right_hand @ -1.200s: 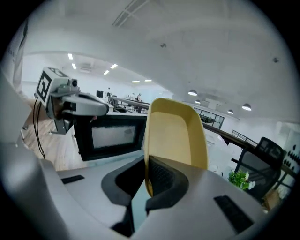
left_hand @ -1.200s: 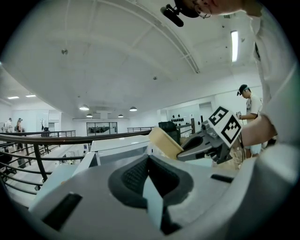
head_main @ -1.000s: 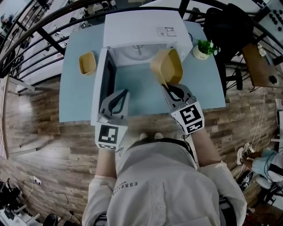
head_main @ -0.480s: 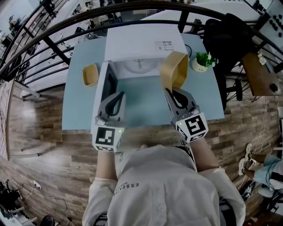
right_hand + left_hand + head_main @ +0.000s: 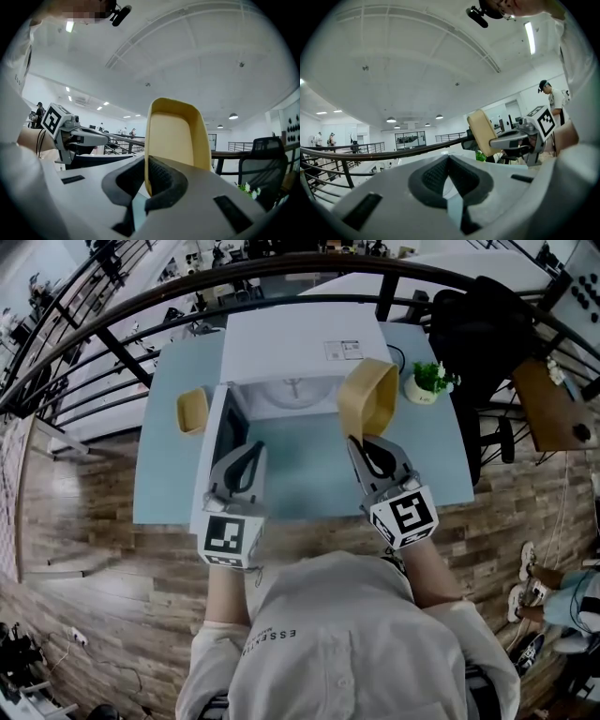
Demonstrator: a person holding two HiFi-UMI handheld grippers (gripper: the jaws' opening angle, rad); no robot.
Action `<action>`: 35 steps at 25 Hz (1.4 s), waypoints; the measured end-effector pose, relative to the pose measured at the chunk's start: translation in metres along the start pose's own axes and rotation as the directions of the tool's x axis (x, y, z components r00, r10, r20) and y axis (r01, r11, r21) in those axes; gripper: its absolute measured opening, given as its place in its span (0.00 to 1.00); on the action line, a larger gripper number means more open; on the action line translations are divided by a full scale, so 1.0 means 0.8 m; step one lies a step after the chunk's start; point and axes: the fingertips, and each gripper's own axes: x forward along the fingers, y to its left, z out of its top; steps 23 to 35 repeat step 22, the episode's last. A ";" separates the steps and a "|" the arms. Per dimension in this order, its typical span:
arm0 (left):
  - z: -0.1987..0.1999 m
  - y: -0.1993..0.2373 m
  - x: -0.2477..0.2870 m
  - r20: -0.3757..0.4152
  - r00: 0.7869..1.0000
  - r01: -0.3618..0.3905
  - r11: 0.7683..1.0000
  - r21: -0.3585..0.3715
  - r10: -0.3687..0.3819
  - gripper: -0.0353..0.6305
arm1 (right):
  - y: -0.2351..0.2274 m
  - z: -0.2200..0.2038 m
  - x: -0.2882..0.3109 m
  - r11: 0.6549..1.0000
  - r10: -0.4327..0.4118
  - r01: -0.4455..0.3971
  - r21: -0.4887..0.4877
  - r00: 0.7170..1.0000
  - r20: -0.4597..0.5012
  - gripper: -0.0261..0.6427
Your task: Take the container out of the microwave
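Our right hand-held gripper [image 5: 356, 440] is clamped on one thin rim wall of the yellow container [image 5: 367, 397]. The container is outside the white microwave [image 5: 300, 338], in the air just before its right front corner and over the blue worktop [image 5: 169, 474]. Our left hand-held gripper [image 5: 251, 450] has its jaws together on nothing, beside the open door [image 5: 217, 442].

The risk, as we judge it, is the pinch. With only 1 wall held, the container could swivel or slip out, and a swing could knock it against the microwave corner or the potted plant [image 5: 429, 381].

Compared with 1 second ago, the container sits higher and is tipped up on its edge, where before it lay flatter near the cavity mouth. Both grippers have risen too.
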 end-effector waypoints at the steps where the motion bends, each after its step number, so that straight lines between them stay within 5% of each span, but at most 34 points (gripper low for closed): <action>1: 0.001 -0.001 0.000 0.001 1.000 -0.002 1.000 -0.001 0.002 0.06 | -0.001 0.000 0.000 1.000 0.000 0.000 0.000 1.000 -0.002 0.07; 35: 0.005 -0.009 0.005 -0.011 0.999 -0.030 0.999 -0.023 0.030 0.06 | -0.023 -0.001 -0.006 0.999 -0.051 0.051 -0.001 0.999 0.017 0.07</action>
